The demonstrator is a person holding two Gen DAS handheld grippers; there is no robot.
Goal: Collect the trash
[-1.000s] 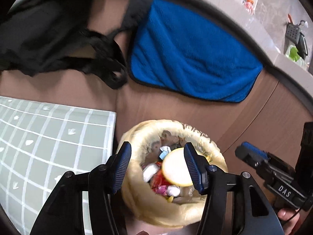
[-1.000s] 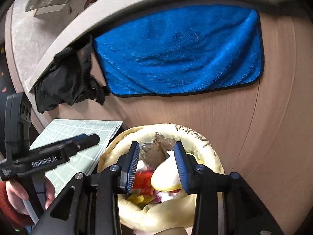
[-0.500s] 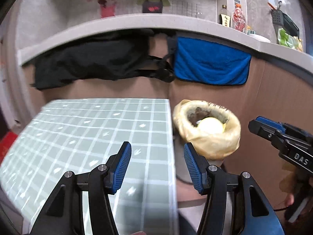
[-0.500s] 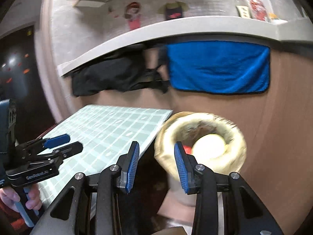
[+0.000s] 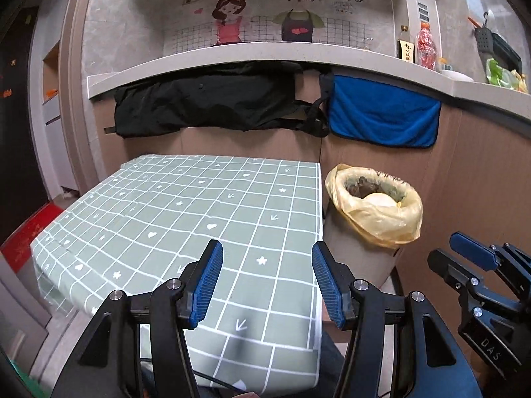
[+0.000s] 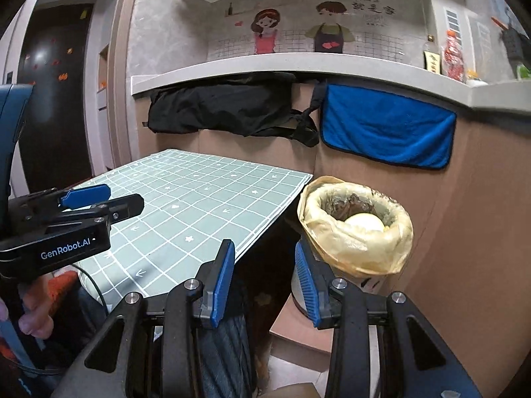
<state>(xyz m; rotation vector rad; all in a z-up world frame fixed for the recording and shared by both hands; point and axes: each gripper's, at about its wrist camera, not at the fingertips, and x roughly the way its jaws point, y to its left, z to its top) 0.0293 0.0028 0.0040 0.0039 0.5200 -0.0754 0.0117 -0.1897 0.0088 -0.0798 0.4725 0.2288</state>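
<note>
Fingers of both grippers are standing spread and gripping nothing: the left gripper (image 5: 264,280) is hanging over the near part of the green checked table (image 5: 186,212), and the right gripper (image 6: 264,282) is hanging off its right edge. Farther right, the trash bin (image 6: 355,229) with its yellow bag (image 5: 381,224) is sitting beside the table, a pale round piece of trash (image 6: 363,223) lying on top, while a blue towel (image 5: 381,121) is hanging on the far counter.

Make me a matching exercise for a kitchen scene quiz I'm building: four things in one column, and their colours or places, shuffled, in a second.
Things:
1. towel
2. bin liner
3. tablecloth
4. bag

Descriptions:
A. green with a white grid
B. yellow, folded over the bin's rim
C. black, hanging under the counter
D. blue, hanging above the bin

Pairs: 1-D, 2-B, 3-A, 4-C
</note>
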